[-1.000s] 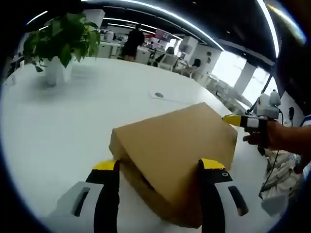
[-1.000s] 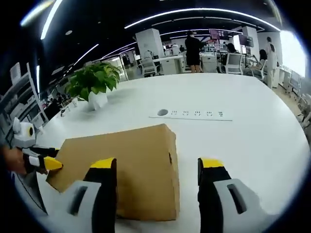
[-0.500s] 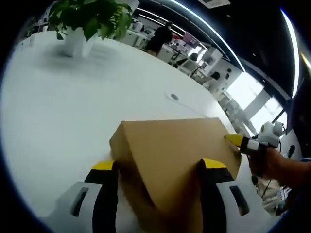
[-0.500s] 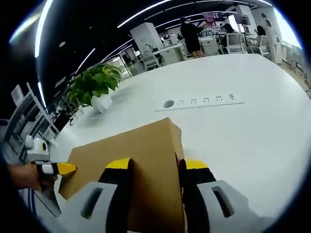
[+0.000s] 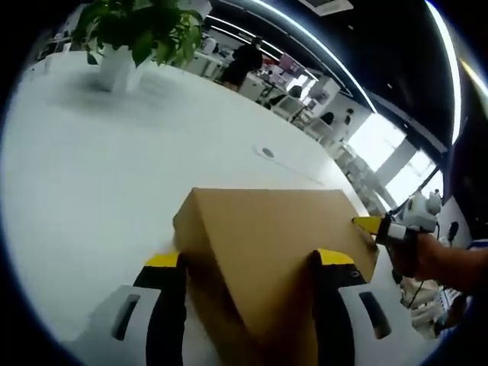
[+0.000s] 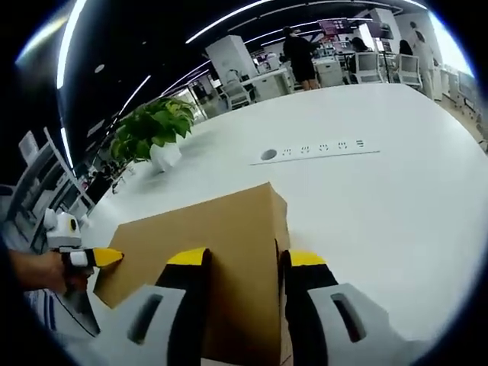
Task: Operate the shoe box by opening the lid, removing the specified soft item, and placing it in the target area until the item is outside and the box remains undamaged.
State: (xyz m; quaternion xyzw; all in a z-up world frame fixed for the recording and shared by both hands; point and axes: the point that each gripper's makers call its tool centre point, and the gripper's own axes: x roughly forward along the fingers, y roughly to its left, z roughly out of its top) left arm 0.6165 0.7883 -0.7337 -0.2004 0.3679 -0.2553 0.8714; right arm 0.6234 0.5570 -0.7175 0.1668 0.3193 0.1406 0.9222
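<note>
**A:** Any brand or writing on the shoe box [image 5: 282, 252]?

**B:** None I can read. It's plain brown cardboard, lid down, lying on the white table [image 5: 99, 175]. In my left gripper view it sits right in front of me, one corner toward the camera. My left gripper [image 5: 248, 263] has its yellow-tipped jaws set wide, one on each side of that near corner; I can't tell whether either jaw touches the cardboard.

**A:** And your other hand?

**B:** My right gripper [image 6: 242, 259] is at the far end of the box. In the right gripper view its jaws are drawn in narrow across the end corner of the box [image 6: 221, 259], cardboard between the two yellow tips; it looks pinched. From the left gripper view I see that gripper's yellow tip [image 5: 367, 224] against the box's far edge, with my hand [image 5: 435, 255] behind it.

**A:** What about the surface?

**B:** Smooth, white and broad. A flush strip of sockets [image 6: 316, 150] is set into it beyond the box, with a round grommet at one end; any markings there are too small to read. A potted plant [image 6: 152, 133] in a white pot stands farther off, well apart from the box.

**A:** The room?

**B:** Open office: dark ceiling with long curved light strips [image 6: 252, 9], desks and chairs in the background, bright windows [image 5: 377, 141], and a person in dark clothes [image 6: 299, 57] standing beyond the table
</note>
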